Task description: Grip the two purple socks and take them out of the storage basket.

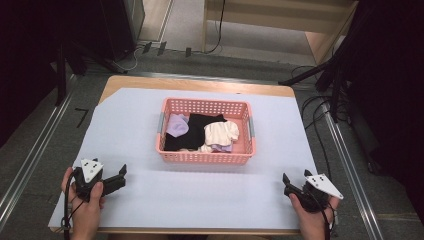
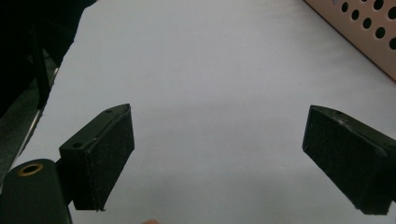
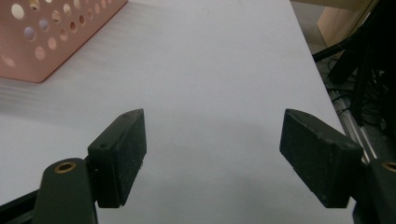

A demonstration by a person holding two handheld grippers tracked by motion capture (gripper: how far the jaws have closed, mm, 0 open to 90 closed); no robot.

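Note:
A pink perforated basket point(image 1: 205, 157) stands at the middle of the white-covered table point(image 1: 135, 130). Inside lie a lilac cloth point(image 1: 176, 125), a black garment point(image 1: 199, 129) and a cream cloth point(image 1: 221, 132). My left gripper point(image 1: 121, 175) rests low at the front left, held in a hand, jaws wide apart and empty point(image 2: 219, 158). At the front right my right gripper point(image 1: 286, 181) is open too, nothing between its pads point(image 3: 212, 158). A corner of the basket point(image 2: 369, 32) shows at the upper right of the left gripper view, and another corner point(image 3: 51, 32) at the upper left of the right gripper view.
The table's right edge point(image 3: 322, 88) drops off to dark stands and cables point(image 1: 325, 110) on the floor. A metal rail point(image 1: 30, 160) runs along the left side. Wooden furniture point(image 1: 280, 20) stands behind the table.

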